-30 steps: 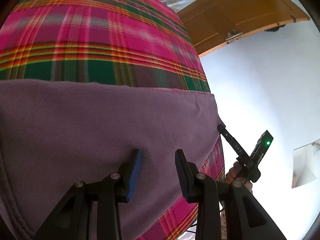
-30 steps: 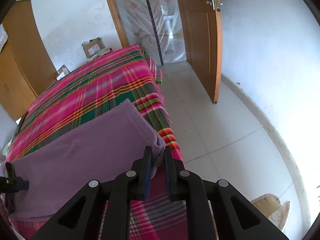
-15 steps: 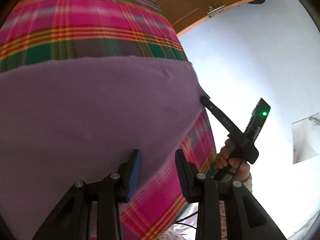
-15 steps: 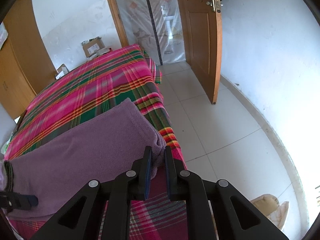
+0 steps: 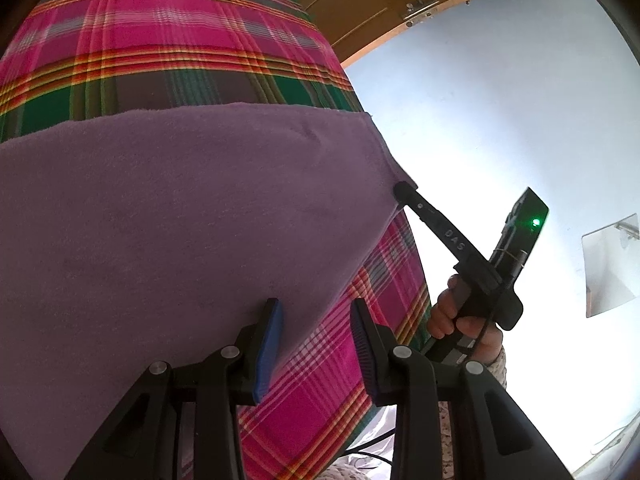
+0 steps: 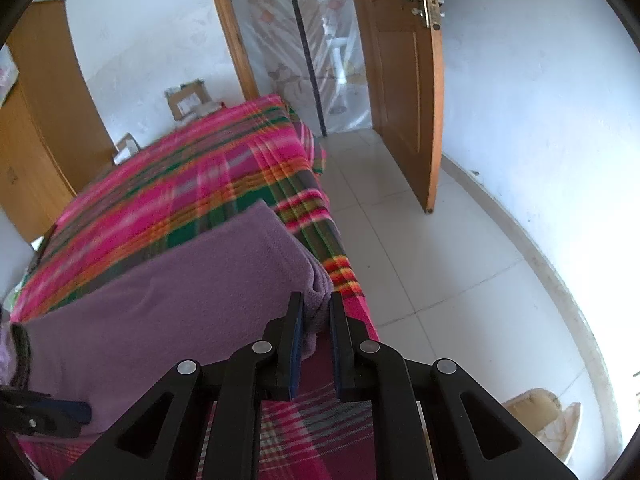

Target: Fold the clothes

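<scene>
A purple fleece garment (image 5: 192, 220) lies spread on a bed covered with a pink and green plaid blanket (image 5: 160, 52). My left gripper (image 5: 316, 344) is open over the garment's near edge, which runs between its fingers. In the right wrist view the same garment (image 6: 180, 300) reaches the bed's right side. There my right gripper (image 6: 317, 340) is shut on its thick folded corner. The left wrist view shows the right gripper's tip at that corner, with a hand (image 5: 456, 316) on its handle. The left gripper shows dark at the right wrist view's lower left.
The bed's side drops to a white tiled floor (image 6: 440, 272) on the right. An open wooden door (image 6: 404, 80) and a plastic-covered doorway stand beyond the bed. A wooden wardrobe (image 6: 44, 120) and cardboard boxes (image 6: 188, 100) sit at the far left. A beige bag (image 6: 548, 420) lies on the floor.
The left gripper drew back from over the middle of the garment to its near edge, still open. The right gripper has held the corner and barely moved.
</scene>
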